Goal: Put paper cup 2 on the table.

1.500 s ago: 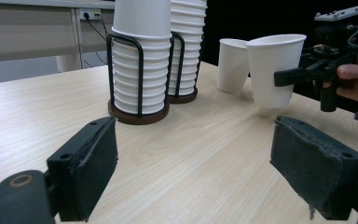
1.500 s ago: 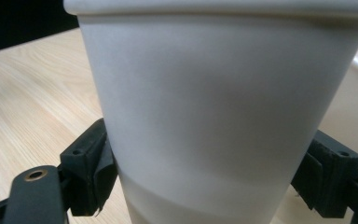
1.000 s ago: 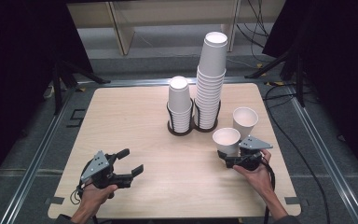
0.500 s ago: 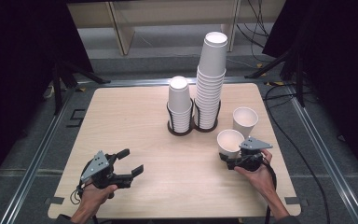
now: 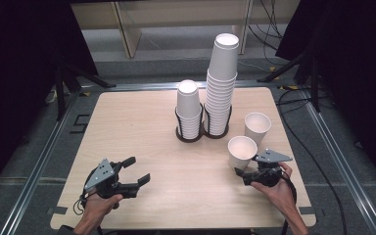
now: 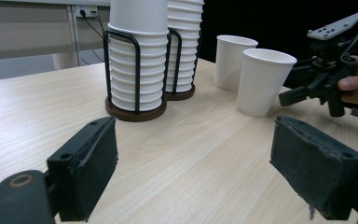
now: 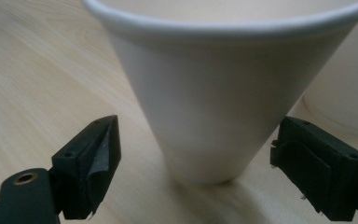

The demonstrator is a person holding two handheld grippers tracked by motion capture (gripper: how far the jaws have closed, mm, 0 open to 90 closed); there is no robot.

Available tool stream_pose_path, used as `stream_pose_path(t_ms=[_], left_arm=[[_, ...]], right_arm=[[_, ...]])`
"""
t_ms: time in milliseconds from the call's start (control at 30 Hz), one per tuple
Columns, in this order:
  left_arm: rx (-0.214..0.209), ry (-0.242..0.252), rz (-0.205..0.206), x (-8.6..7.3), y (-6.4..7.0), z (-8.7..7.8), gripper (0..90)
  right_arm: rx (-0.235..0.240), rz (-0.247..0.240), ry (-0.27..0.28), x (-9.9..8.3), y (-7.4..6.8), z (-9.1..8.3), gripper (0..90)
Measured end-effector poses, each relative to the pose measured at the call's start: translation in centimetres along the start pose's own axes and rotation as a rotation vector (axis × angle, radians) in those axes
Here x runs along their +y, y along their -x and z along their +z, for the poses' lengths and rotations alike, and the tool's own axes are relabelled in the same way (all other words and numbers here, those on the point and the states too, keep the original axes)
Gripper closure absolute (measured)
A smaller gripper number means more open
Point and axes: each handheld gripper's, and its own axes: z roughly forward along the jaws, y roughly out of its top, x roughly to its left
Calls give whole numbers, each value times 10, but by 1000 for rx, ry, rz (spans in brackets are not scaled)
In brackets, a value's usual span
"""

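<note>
Left gripper (image 5: 136, 170), near-left on the table (image 5: 127, 122), rests with jaws wide and empty; behind centre two wire holders (image 5: 190, 132) carry a short cup stack (image 5: 189, 107) and a tall cup stack (image 5: 221, 88). Right gripper (image 7: 200, 163), jaws wide, flanks without touching the near cup (image 5: 241, 152), which stands upright just beside a second cup (image 5: 257, 128) at the right. Judgement: two cups set out, many stacked, work appears early; surface is pale wood, framed by metal rails (image 5: 44, 156), with dark surroundings and a shelf unit (image 5: 127, 24) beyond.

Both grippers are black. The right gripper (image 5: 241, 172) carries a grey three-cornered plate. The left gripper (image 5: 138, 171) has padded jaws.
</note>
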Motion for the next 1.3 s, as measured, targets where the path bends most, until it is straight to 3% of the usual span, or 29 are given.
stream_pose_path(t_ms=[67,167,367,533,700,800,900,967,1233,1300], left_arm=[[4,-5,2,0,0,0,143],[4,0,0,-2,-2,1,143],[5,8,4,-3,-2,1,143],[18,-28,28,-4,-1,1,143],[11,-5,31,-5,0,4,145],[23,-38,49,-5,1,3,145],[8,-28,43,-6,2,5,145],[14,-48,53,-5,2,3,145],[8,-46,50,-5,3,4,146],[-4,-25,50,-6,2,6,145]], right_arm=[[-38,-2,-15,-1,0,-5,158],[-27,44,4,-3,0,-15,158],[-63,51,21,-11,-6,-38,160],[-76,62,32,-15,-12,-54,164],[-76,84,19,-21,-23,-60,160],[-78,68,24,-22,-29,-65,159],[-79,66,28,-25,-38,-69,158],[-60,75,21,-27,-44,-69,158],[-55,67,35,-32,-54,-76,156],[-52,67,26,-32,-54,-76,156]])
